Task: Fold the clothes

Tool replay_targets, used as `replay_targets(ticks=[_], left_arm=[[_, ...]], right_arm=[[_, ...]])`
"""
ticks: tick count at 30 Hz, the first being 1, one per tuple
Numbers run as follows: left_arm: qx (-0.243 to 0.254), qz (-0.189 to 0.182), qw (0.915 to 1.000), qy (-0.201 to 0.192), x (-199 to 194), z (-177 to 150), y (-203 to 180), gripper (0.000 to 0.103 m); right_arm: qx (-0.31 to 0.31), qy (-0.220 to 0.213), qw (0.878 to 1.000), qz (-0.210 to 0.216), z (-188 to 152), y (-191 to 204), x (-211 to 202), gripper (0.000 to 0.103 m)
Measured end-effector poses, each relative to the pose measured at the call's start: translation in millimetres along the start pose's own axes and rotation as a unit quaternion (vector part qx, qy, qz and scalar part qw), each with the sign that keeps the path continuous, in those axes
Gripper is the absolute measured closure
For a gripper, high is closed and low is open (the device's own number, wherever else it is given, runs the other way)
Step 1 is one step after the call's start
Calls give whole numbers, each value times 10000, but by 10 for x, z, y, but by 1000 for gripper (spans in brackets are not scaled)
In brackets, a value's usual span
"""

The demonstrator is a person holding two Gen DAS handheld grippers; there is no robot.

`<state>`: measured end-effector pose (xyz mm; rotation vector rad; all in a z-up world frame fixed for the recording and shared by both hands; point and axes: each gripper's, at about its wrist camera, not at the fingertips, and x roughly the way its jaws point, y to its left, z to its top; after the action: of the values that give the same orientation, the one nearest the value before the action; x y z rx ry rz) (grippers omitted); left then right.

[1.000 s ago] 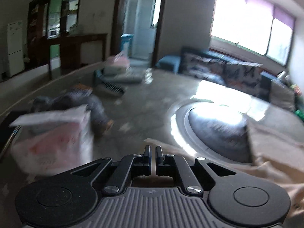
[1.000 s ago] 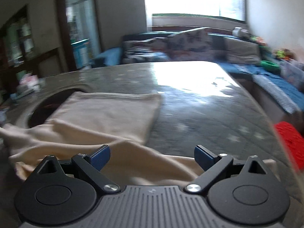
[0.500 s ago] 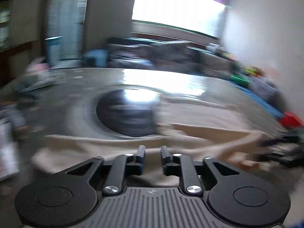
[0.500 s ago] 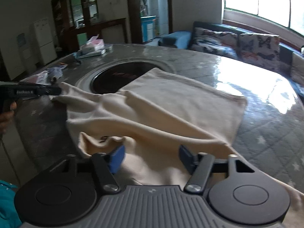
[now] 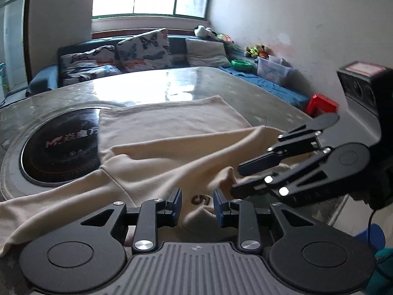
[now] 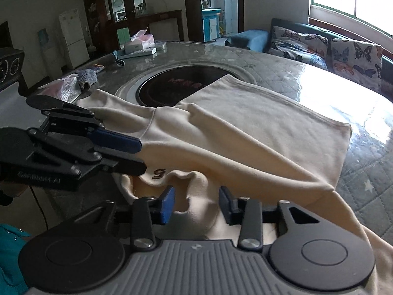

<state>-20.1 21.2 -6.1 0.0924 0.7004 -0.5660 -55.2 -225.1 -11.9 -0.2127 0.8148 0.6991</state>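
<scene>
I am working along the near hem of the cream garment (image 5: 172, 152), which is lying half-spread on the worktop (image 5: 152, 86), and I am taking it from left to right. Ahead and to the left of my left gripper (image 5: 197, 202) a dark round inset (image 5: 60, 147) is sitting in the worktop, and the far part of the cloth is covering its right edge. The left jaws are easing apart, standing a little way open on either side of a printed mark on the cloth; the blue pads are not pressing on it. Just to their right, my right gripper (image 6: 196, 202) is coming in over the same bunched hem, its jaws closing with a raised fold of fabric between them, the pads not yet clamped on it.

What I am worried about: the two grippers are nearly touching, so they could knock together. The right jaws could also bite several layers of the bunched fold instead of one edge, which would drag the whole garment crooked. If the cloth slides, it could be pulled off the near edge of the worktop.

On writing: the mark between the left jaws is reading as "5". The inset is carrying reddish lettering that starts with an "M", the rest unclear. The left gripper's side has pale lettering too blurred for me to read.
</scene>
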Motion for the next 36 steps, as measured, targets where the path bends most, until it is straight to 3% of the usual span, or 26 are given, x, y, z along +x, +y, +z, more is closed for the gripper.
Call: replay_targets(ticks=[2, 6, 8, 12, 17, 21, 24, 25, 27, 28, 29, 32, 36], left_arm=[[60, -9, 10000, 72, 41, -16, -2, 72], [176, 16, 9996, 210, 106, -57, -15, 74], [187, -8, 9996, 222, 105, -76, -15, 84], [224, -69, 9997, 14, -20, -93, -31, 92], [234, -322, 9991, -136, -243, -178, 6, 93], [332, -514, 9979, 191, -221, -307, 41, 92], [350, -554, 9974, 312, -193, -288, 76, 87], [360, -549, 9975, 267, -207, -253, 92, 86], [370, -498, 9980, 86, -251, -168, 111, 72], [361, -438, 9984, -26, -260, -116, 121, 61], [351, -377, 9986, -138, -268, -64, 131, 57], [140, -288, 9988, -362, -165, 75, 189, 53], [-343, -280, 9986, -299, 86, 122, 290, 49]], right_arm=[[-2, 28, 10000, -18, -5, -3, 21, 86], [-18, 5, 10000, -46, -14, 4, -3, 93], [-44, -34, 10000, -79, -17, 17, -40, 95], [-95, -89, 9999, -80, -31, 47, -138, 96], [-443, -45, 9989, 168, -123, 182, -359, 96], [-678, 239, 9963, 480, -256, 288, -411, 96], [-762, 441, 9936, 707, -329, 340, -386, 95], [-775, 460, 9932, 736, -337, 350, -392, 94], [-780, 370, 9935, 738, -307, 337, -468, 87], [-768, 289, 9941, 715, -285, 315, -513, 76], [-714, 183, 9951, 656, -258, 278, -552, 69], [-449, -128, 9983, 349, -193, 123, -616, 55], [-1, -374, 9992, -150, -167, -115, -552, 42]])
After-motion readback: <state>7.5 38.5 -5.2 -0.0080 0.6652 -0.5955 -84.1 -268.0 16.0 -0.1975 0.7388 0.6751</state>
